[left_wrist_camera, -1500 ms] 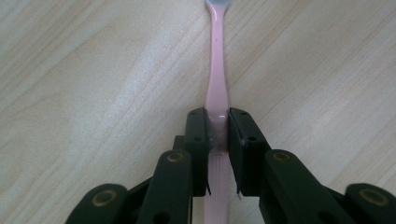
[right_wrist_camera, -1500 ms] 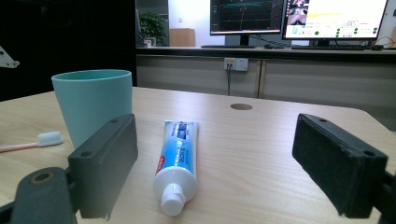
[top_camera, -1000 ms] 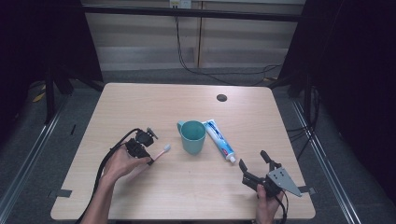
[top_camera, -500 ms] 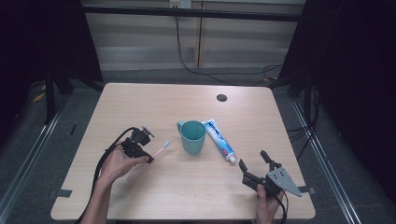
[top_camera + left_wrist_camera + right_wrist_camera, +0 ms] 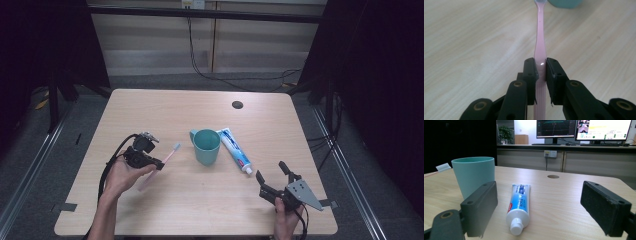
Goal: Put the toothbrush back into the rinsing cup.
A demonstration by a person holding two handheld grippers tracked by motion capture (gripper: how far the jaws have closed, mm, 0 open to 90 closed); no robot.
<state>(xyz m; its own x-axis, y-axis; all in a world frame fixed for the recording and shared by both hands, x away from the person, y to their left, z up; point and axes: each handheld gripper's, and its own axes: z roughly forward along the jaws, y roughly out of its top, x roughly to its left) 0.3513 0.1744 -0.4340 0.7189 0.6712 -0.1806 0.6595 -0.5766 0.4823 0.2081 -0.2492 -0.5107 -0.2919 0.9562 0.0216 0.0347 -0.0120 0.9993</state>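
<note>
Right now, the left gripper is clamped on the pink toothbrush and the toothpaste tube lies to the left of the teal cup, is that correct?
Not quite. The left gripper does clamp the pink toothbrush, but in the high view the toothpaste tube lies to the right of the teal cup.

Black two-jaw claws (image 5: 161,163) with brass-coloured pivot screws (trailing black cables), grey three-cornered plate (image 5: 304,194)
</note>
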